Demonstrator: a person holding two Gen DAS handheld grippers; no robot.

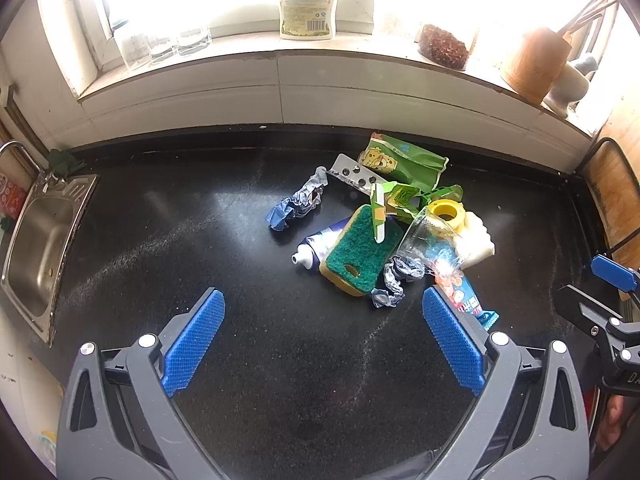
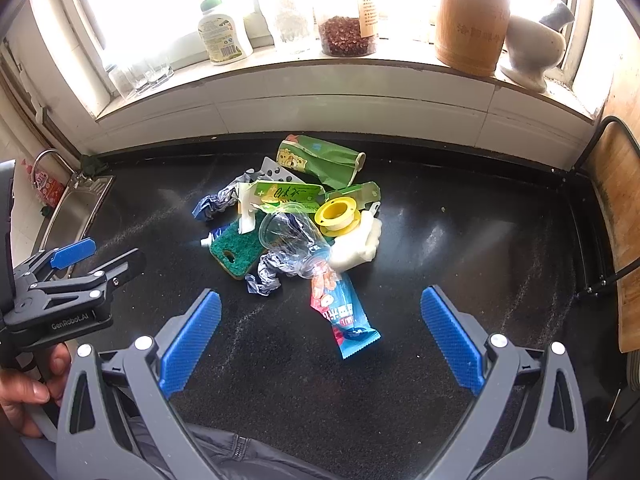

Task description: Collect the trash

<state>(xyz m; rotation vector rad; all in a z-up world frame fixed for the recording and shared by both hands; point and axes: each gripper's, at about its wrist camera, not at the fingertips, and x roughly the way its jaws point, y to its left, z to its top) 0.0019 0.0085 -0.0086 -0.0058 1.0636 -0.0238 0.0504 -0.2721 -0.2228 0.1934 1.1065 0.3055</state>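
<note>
Reading off the left gripper (image 2: 76, 264) first, white "GenRobot.AI" lettering is seen on its black body in the right wrist view, and a hand (image 2: 28, 380) is wrapped round its handle. Both pairs of jaws are held wide apart with nothing between the ribbed blue pads: the left gripper's in its own view, and the right gripper (image 2: 320, 336) likewise.

One heap of trash is piled on the speckled black countertop (image 1: 248, 360), just ahead of both tools. One green snack bag (image 1: 404, 160) with a yellow cartoon face is lying at the back. One red-and-blue wrapper (image 2: 346, 316) is printed with Chinese characters too small to be read. One green-and-yellow scouring sponge (image 1: 360, 256), rough on top, is resting on a toothpaste tube (image 1: 310, 248). Two crumpled foil balls (image 1: 298, 204) (image 1: 394, 284) are counted, blue-grey and creased. One crushed clear plastic cup (image 2: 292, 240) is lying beside one yellow tape spool (image 2: 338, 216). One white foam piece (image 2: 356, 248) is touching the spool.

A steel sink (image 1: 36, 248) is set at the left. On the sill, one white bottle (image 2: 222, 32) with a barcode label, one jar of red-brown bits (image 2: 348, 36) and one bamboo holder (image 2: 470, 20) with engraved characters are lined up.
</note>
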